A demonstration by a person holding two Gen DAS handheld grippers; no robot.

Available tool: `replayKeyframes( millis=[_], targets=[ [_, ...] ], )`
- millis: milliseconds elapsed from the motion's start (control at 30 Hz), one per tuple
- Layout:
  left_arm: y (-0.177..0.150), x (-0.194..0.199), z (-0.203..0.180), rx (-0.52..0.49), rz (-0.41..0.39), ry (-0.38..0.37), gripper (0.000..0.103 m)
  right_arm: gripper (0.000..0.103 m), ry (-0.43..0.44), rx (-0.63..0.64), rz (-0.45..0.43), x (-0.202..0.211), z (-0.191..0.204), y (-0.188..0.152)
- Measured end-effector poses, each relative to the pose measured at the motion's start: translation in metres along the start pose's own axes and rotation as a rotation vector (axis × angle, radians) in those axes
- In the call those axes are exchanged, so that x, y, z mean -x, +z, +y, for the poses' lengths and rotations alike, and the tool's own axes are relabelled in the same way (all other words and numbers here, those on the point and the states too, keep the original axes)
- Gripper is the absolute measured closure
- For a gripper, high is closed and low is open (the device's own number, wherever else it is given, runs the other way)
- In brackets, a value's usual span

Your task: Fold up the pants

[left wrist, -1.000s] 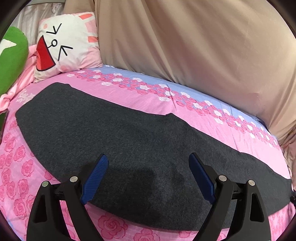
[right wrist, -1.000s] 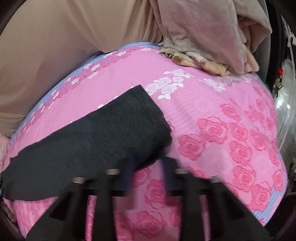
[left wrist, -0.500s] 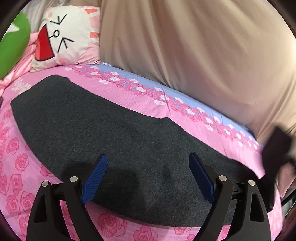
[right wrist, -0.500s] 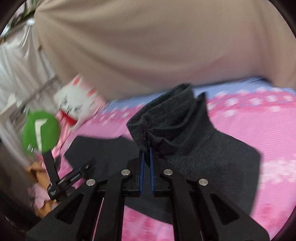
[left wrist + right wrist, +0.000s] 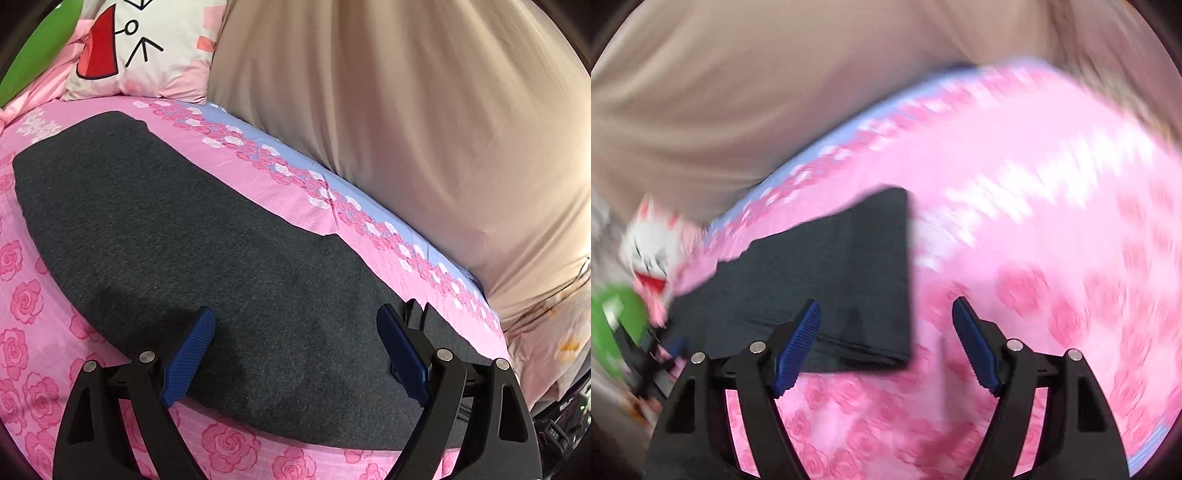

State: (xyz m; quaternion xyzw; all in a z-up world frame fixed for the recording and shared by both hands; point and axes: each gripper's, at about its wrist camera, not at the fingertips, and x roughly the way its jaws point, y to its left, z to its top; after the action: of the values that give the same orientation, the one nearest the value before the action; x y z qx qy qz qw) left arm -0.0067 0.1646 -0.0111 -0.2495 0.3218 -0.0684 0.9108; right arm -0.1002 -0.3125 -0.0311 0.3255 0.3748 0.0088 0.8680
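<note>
1. Your left tongs (image 5: 295, 354) stand wide, empty, above the near edge of the dark grey pants (image 5: 192, 251), which lie flat along the pink rose bedsheet (image 5: 22, 302).
2. Your right tongs (image 5: 886, 343) are opening, gripping nothing; the pants' folded edge (image 5: 907, 277) lies between the pads.
3. Bare sheet lies right of that edge.

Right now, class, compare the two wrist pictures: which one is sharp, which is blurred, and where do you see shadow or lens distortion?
Left wrist view: sharp; the dark grey pants show clear texture, with a soft shadow under the left gripper; the fisheye bows the pink rose bedsheet. Right wrist view: heavy motion smear across sheet and cartoon pillow, while the right gripper, jaws opening and empty, stays crisp.
</note>
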Motion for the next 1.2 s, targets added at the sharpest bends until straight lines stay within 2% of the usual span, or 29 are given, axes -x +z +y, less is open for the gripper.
replayKeyframes(
  millis=[67,133,167,200,233,267,300,433,533,567,600,667,700,733,767,800,833,900,1033,1133,1167,1200],
  targets=[
    [0.0,0.001,0.0,0.0,-0.004,0.004,0.016,0.03,0.063,-0.045,0.042,-0.015,-0.005,-0.005],
    [0.0,0.002,0.002,0.011,-0.012,0.003,0.016,0.021,0.071,-0.022,0.01,-0.019,0.002,-0.007],
    [0.0,0.003,0.003,0.017,-0.015,0.002,0.016,0.021,0.085,-0.017,0.01,-0.023,0.008,-0.007],
    [0.0,0.003,0.005,0.024,-0.016,0.001,0.016,0.033,0.115,-0.019,0.032,-0.031,0.012,-0.007],
    [0.001,0.004,0.006,0.029,-0.017,-0.001,0.016,0.051,0.116,-0.014,0.053,-0.039,0.016,-0.007],
    [0.001,0.003,0.006,0.031,-0.015,-0.001,0.016,0.061,0.077,0.014,0.045,-0.043,0.021,-0.008],
    [0.001,0.003,0.006,0.031,-0.014,0.001,0.016,0.081,0.069,0.052,0.053,-0.044,0.025,-0.006],
    [0.001,0.007,0.002,0.012,-0.009,-0.008,0.016,0.09,-0.006,0.124,-0.056,-0.008,0.022,0.01],
    [-0.008,0.011,-0.008,-0.038,0.014,-0.026,0.016,0.091,-0.015,0.095,-0.087,0.018,-0.003,0.019],
    [-0.012,0.01,-0.013,-0.061,0.022,-0.034,0.016,0.091,-0.053,0.1,-0.09,0.019,-0.01,0.02],
    [-0.013,0.01,-0.016,-0.074,0.026,-0.037,0.016,0.09,-0.104,0.132,-0.066,0.013,-0.015,0.017],
    [-0.015,0.007,-0.024,-0.107,0.029,-0.028,0.016,0.086,-0.114,0.122,0.012,-0.005,-0.025,0.01],
    [-0.015,0.006,-0.025,-0.113,0.034,-0.02,0.016,0.083,-0.12,0.121,-0.023,0.003,-0.023,0.008],
    [-0.015,0.005,-0.025,-0.115,0.042,-0.018,0.016,0.073,-0.159,0.135,-0.059,0.013,-0.018,0.009],
    [-0.014,0.004,-0.025,-0.114,0.048,-0.021,0.016,0.068,-0.221,0.169,-0.152,0.031,-0.007,0.008],
    [-0.014,0.005,-0.024,-0.108,0.051,-0.021,0.016,0.058,-0.23,0.2,-0.204,0.043,0.003,0.007],
    [-0.013,0.005,-0.021,-0.097,0.047,-0.025,0.016,0.048,-0.193,0.242,-0.223,0.051,0.017,0.005],
    [-0.013,0.004,-0.017,-0.077,0.048,-0.025,0.016,0.038,-0.077,0.366,-0.171,0.044,0.06,-0.001],
    [-0.014,0.002,-0.019,-0.088,0.043,0.001,0.016,0.038,-0.007,0.585,-0.003,-0.016,0.133,-0.027],
    [-0.016,0.005,-0.02,-0.102,0.027,0.001,0.016,0.043,-0.053,0.705,0.065,-0.068,0.165,-0.044],
    [-0.016,0.006,-0.018,-0.099,0.024,-0.004,0.016,0.049,-0.066,0.709,0.084,-0.082,0.17,-0.044],
    [-0.016,0.007,-0.016,-0.089,0.024,-0.015,0.016,0.073,-0.079,0.694,0.105,-0.094,0.168,-0.042]
  ],
)
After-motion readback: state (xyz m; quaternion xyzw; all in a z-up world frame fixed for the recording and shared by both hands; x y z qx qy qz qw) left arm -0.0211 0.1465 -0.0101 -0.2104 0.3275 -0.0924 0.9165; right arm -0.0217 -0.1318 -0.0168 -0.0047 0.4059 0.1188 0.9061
